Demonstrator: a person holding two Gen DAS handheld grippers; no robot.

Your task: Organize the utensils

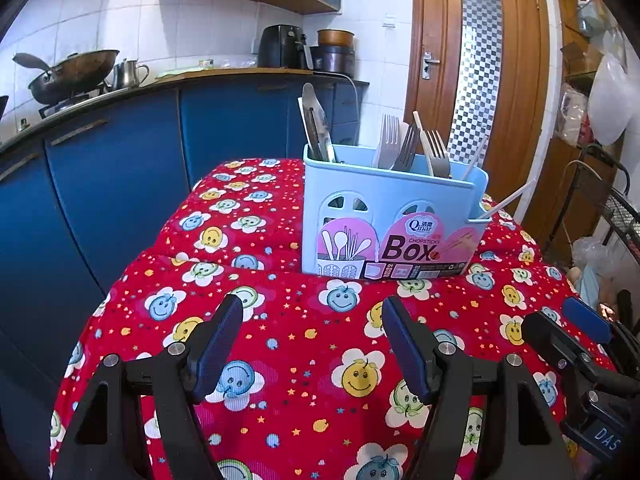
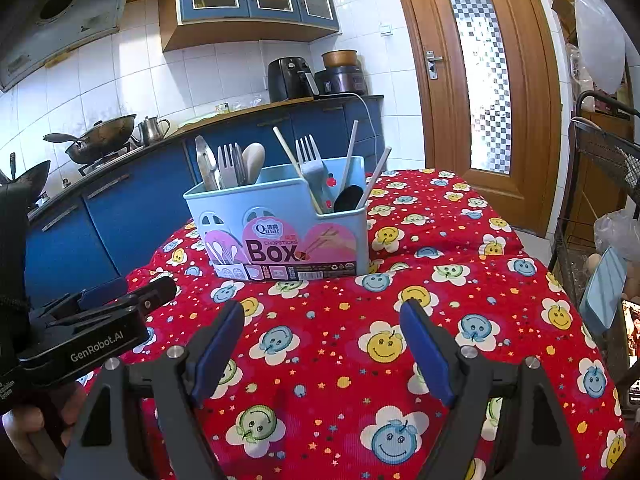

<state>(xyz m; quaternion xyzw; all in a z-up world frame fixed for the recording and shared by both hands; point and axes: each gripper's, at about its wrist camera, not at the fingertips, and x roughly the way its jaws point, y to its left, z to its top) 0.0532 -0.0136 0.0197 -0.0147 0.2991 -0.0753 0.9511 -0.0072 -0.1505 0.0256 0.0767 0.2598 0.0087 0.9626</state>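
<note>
A light blue utensil box (image 1: pixel 384 204) (image 2: pixel 280 208) with a pink "Box" label stands upright on the red smiley-patterned cloth (image 1: pixel 304 344) (image 2: pixel 340 360). Forks (image 1: pixel 394 142) (image 2: pixel 308 152), a metal peeler (image 1: pixel 316 124) (image 2: pixel 206 164), a spoon (image 2: pixel 254 160) and white chopsticks (image 1: pixel 508 200) (image 2: pixel 348 152) stick up out of it. My left gripper (image 1: pixel 312 312) hovers open over the cloth, short of the box, with nothing between its fingers. My right gripper (image 2: pixel 322 316) is likewise open and empty, in front of the box. Each gripper shows at the edge of the other's view.
Blue kitchen cabinets (image 1: pixel 120 168) with a wok (image 1: pixel 68 72), kettle and air fryer (image 2: pixel 290 78) on the counter stand behind the table. A wooden door (image 2: pixel 480 80) is at back right. A wire rack (image 2: pixel 600 184) with bags stands close to the table's right edge.
</note>
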